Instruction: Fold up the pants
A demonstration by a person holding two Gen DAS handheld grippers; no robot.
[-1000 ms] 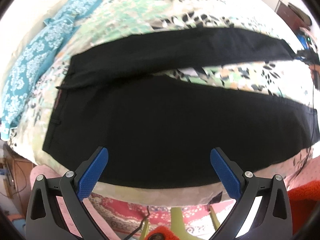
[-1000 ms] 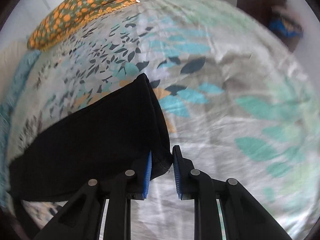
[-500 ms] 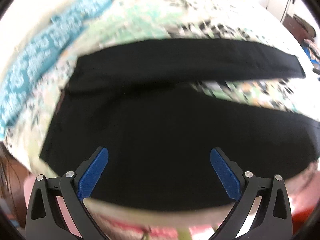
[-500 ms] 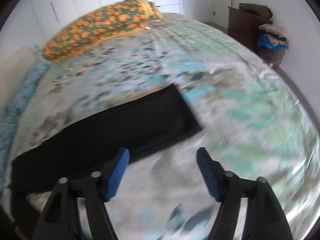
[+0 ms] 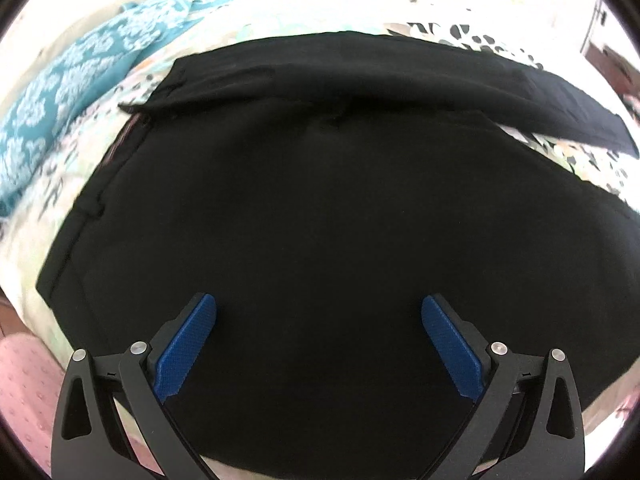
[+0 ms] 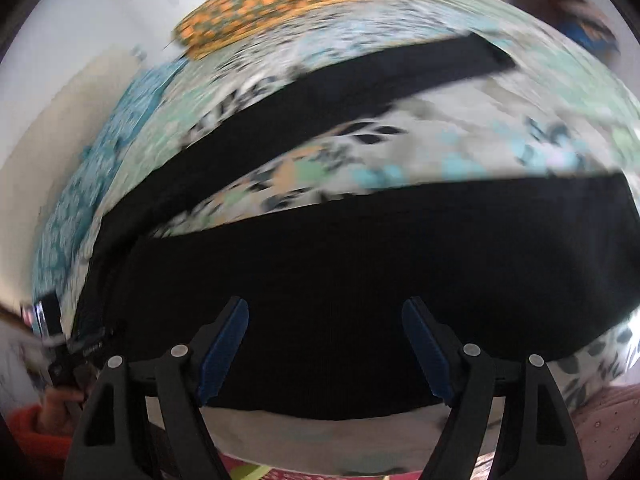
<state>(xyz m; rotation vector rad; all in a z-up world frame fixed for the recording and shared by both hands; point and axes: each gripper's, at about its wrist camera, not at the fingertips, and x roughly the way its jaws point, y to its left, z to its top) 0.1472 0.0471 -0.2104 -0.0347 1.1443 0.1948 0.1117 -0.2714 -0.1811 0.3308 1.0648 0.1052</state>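
Note:
Black pants (image 5: 320, 200) lie flat on a floral bedsheet (image 5: 580, 160), waistband to the left and the two legs spread apart toward the right. My left gripper (image 5: 318, 300) hangs open low over the seat and near leg, with only flat cloth under its blue pads. In the blurred right wrist view the near leg (image 6: 380, 280) fills the lower half and the far leg (image 6: 320, 92) runs diagonally above it. My right gripper (image 6: 326, 304) is over the near leg with its jaws opening and nothing held between them.
A teal patterned cloth (image 5: 60, 92) lies along the bed's left side. An orange patterned pillow (image 6: 280, 4) sits at the head. The bed's near edge and a pink mat (image 5: 28, 380) are below. A hand with an orange sleeve (image 6: 56, 400) shows at lower left.
My right gripper let go of the far leg's hem, opened wide and swung across to the near leg. My left gripper sank closer to the pants, still open.

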